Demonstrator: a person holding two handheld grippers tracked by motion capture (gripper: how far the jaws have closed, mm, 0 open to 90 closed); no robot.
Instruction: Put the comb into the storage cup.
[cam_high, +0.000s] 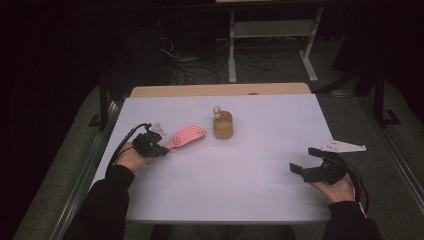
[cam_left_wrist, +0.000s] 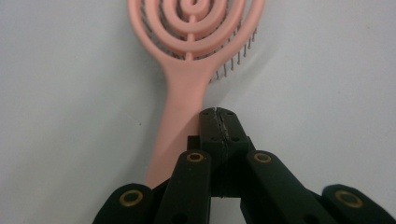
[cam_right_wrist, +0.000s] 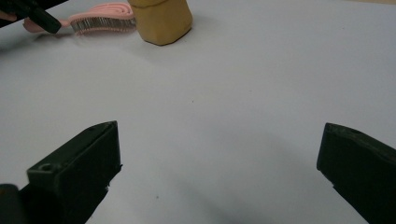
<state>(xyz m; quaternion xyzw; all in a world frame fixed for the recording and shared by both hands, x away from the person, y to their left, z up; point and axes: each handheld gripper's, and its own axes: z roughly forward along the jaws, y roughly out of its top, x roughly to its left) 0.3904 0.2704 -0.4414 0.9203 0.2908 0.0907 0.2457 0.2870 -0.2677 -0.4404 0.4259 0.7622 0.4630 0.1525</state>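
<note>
Left gripper view: jaws of left gripper (cam_left_wrist: 219, 114) pressed together beside pink hairbrush (cam_left_wrist: 187, 88) handle, gripping nothing — could nudge it. Right gripper (cam_right_wrist: 219, 163) gaped wide, empty.

brush: 1 pink hairbrush (cam_high: 187, 135) | cup: 1 tan cup (cam_high: 223, 125) | grippers: 2
</note>
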